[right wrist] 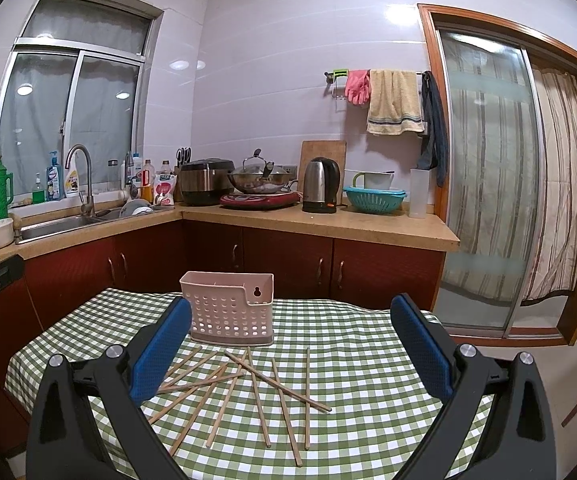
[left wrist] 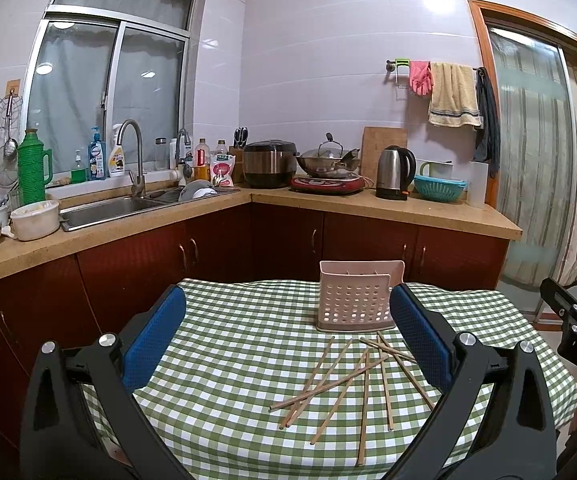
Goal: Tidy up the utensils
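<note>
- Left gripper point(left wrist: 288, 320): its blue-padded jaws stand spread wide and hold nothing. It hangs above the near left part of the table point(left wrist: 228, 344), which carries a green-and-white checked cloth.
- Chopsticks point(left wrist: 344, 384): the loose wooden sticks lie scattered and crossing one another on the cloth, near the middle of the table and toward its near edge. None is inside a gripper.
- Utensil holder point(left wrist: 354, 300): the pink perforated caddy stands upright near the far edge of the table, just beyond the far tips of the chopsticks. Whether it contains anything cannot be told.
- Right gripper point(right wrist: 290, 322): its jaws are likewise spread wide and empty. It hangs above the near right part of the table, facing the chopsticks and the holder.
- Step in hand: judged from the layout, the task is at its start; no stick is gripped or visibly stowed.
- Next move: one gripper should descend over a single stick, preferably an outer one that crosses no other, and close across its shaft. Thin round sticks lying flat are likely to roll or slip, so the pads must seat low against the cloth.
- Writing: the letters "DAS" show on the black body of the right gripper in the left wrist view. Bottle labels on the kitchen counter point(left wrist: 328, 204) are too small to read.
</note>
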`<state>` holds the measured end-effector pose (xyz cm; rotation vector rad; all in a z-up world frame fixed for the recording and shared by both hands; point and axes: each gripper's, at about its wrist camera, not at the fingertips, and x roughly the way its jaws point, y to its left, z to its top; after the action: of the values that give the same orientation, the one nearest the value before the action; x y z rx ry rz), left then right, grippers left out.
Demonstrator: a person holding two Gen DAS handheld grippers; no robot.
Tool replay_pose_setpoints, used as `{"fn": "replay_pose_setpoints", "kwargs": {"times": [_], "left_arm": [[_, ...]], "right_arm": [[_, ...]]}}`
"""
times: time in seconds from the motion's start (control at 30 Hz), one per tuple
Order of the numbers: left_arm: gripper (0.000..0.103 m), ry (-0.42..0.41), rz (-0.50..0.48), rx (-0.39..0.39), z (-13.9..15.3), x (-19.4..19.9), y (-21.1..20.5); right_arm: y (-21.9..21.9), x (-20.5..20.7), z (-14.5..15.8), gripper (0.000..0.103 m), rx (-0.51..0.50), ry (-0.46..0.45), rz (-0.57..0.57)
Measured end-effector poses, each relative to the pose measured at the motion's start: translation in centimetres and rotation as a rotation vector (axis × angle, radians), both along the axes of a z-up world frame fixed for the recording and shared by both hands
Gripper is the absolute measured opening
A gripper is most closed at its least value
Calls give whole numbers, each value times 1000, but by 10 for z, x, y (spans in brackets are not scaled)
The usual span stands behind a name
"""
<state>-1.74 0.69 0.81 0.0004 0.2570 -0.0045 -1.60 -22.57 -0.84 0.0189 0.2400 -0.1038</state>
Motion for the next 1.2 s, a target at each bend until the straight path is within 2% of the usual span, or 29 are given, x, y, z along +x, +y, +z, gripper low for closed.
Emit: {"fn": "replay_pose_setpoints", "kwargs": {"times": [1.2], "left_arm": [[99, 9, -2, 4, -4, 1, -2]], "right_arm": [[4, 2, -2, 97, -5, 11, 10]]}}
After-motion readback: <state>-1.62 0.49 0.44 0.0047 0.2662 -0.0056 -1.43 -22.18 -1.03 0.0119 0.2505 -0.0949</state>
